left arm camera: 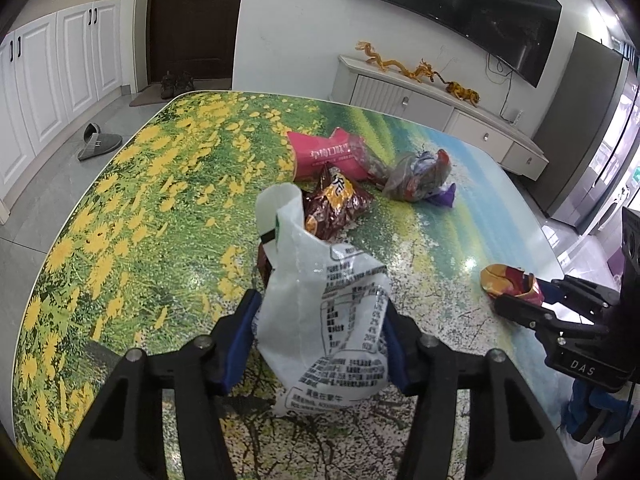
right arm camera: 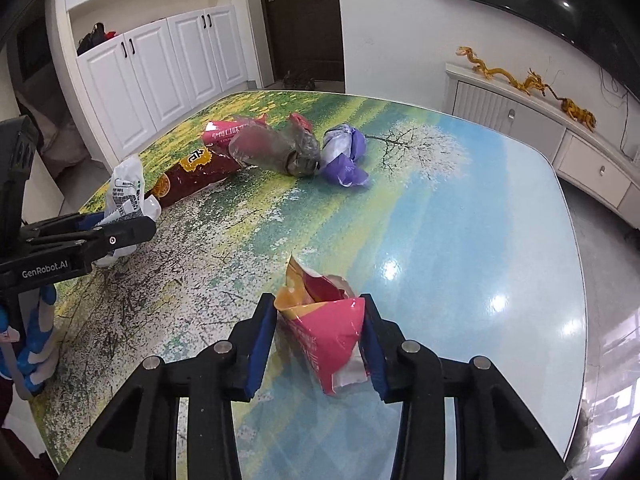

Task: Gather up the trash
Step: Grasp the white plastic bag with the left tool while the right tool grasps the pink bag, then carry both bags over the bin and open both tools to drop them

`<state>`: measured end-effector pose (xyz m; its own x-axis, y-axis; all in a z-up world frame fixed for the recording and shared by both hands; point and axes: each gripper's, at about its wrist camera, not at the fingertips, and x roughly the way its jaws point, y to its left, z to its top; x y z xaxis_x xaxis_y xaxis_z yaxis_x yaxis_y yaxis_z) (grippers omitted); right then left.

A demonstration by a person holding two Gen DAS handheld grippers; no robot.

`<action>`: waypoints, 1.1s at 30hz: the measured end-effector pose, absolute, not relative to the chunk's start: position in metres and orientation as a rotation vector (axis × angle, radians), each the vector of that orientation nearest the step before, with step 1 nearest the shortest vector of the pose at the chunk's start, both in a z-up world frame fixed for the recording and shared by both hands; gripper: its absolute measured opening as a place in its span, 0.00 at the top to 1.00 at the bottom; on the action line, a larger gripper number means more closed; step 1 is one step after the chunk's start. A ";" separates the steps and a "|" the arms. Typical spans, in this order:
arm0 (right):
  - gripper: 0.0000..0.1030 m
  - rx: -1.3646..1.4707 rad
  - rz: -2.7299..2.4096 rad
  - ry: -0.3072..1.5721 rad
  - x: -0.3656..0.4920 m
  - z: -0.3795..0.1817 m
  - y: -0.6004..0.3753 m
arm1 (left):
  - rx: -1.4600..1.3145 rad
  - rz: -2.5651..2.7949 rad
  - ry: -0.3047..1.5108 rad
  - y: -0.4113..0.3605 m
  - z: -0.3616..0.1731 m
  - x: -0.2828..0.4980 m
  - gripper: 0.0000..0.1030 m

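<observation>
Two wrist views look down over a glossy surface (right arm camera: 460, 208) printed with a meadow of yellow flowers, a white blossoming tree and blue sky. The left tongs (left arm camera: 320, 320) are clenched on a crumpled white wrapper (left arm camera: 320, 312) covered in black print, their blue pads pressing its two sides near the left edge of the surface, with the wrapper's top standing up above the pads. The right tongs (right arm camera: 320, 328) are clenched on a torn pink and yellow wrapper (right arm camera: 328, 328), which sits between the blue pads near the middle of the near side of the surface. Farther away lies a loose cluster of more trash: a dark red snack bag (right arm camera: 192, 180) with yellow lettering, just beyond the white wrapper; a pink packet (left arm camera: 324, 156) behind it; a clear crumpled plastic bag (right arm camera: 276, 152) holding scraps beside them; and a purple and white wad (right arm camera: 344, 156) touching that bag on its right. Beyond the surface are white cupboards (right arm camera: 160, 68), a dark wooden door (left arm camera: 192, 20), a wall-mounted television (left arm camera: 460, 8) and a low white cabinet (left arm camera: 432, 108) carrying golden dragon figures (left arm camera: 400, 64). A grey slipper (left arm camera: 98, 146) lies on the floor at far left.
</observation>
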<state>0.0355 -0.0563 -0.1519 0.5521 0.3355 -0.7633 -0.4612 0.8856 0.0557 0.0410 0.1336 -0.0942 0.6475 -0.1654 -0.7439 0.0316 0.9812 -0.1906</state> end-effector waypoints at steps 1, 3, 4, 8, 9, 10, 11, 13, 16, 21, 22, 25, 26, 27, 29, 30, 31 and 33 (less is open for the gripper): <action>0.62 -0.146 0.469 0.865 0.033 -0.151 -0.058 | -0.166 -0.114 0.858 0.134 -0.093 0.039 0.49; 0.62 -0.120 0.464 0.860 0.028 -0.148 -0.063 | -0.169 -0.121 0.853 0.133 -0.091 0.034 0.50; 0.62 -0.105 0.463 0.856 0.026 -0.146 -0.065 | -0.169 -0.125 0.849 0.133 -0.089 0.031 0.50; 0.62 -0.072 0.455 0.834 0.015 -0.135 -0.072 | -0.170 -0.136 0.830 0.133 -0.080 0.021 0.50; 0.62 -0.064 0.454 0.828 0.012 -0.132 -0.073 | -0.169 -0.137 0.825 0.133 -0.078 0.019 0.51; 0.62 -0.056 0.452 0.821 0.008 -0.129 -0.075 | -0.166 -0.137 0.822 0.133 -0.076 0.017 0.51; 0.62 -0.051 0.450 0.815 0.006 -0.126 -0.076 | -0.164 -0.137 0.820 0.132 -0.075 0.015 0.51; 0.62 -0.037 0.444 0.801 0.000 -0.120 -0.080 | -0.162 -0.136 0.816 0.132 -0.073 0.011 0.51; 0.62 -0.016 0.429 0.781 -0.007 -0.113 -0.088 | -0.155 -0.139 0.810 0.131 -0.068 0.004 0.52; 0.62 0.030 0.394 0.746 -0.018 -0.102 -0.104 | -0.136 -0.153 0.793 0.125 -0.056 -0.003 0.52; 0.62 0.043 0.386 0.738 -0.020 -0.100 -0.109 | -0.129 -0.156 0.788 0.123 -0.054 -0.005 0.52; 0.62 0.068 0.361 0.712 -0.027 -0.093 -0.123 | -0.101 -0.181 0.774 0.112 -0.043 -0.005 0.52; 0.62 0.078 0.349 0.700 -0.030 -0.091 -0.130 | -0.091 -0.192 0.771 0.107 -0.039 -0.005 0.52; 0.62 0.085 0.340 0.692 -0.032 -0.089 -0.134 | -0.081 -0.206 0.767 0.102 -0.035 -0.004 0.52; 0.62 0.119 0.310 0.669 -0.037 -0.084 -0.151 | -0.060 -0.236 0.759 0.090 -0.028 -0.001 0.52; 0.62 0.130 0.299 0.661 -0.039 -0.083 -0.158 | -0.049 -0.252 0.756 0.083 -0.024 0.001 0.52; 0.62 0.147 0.279 0.647 -0.041 -0.081 -0.169 | -0.038 -0.272 0.753 0.073 -0.021 0.002 0.52; 0.62 0.176 0.245 0.628 -0.046 -0.078 -0.187 | -0.019 -0.316 0.748 0.053 -0.014 0.007 0.52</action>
<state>-0.0456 -0.1866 -0.0781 0.7817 0.2787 -0.5578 -0.1727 0.9563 0.2359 0.0071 0.0531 -0.0143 0.6880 -0.2886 -0.6659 0.2755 0.9527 -0.1283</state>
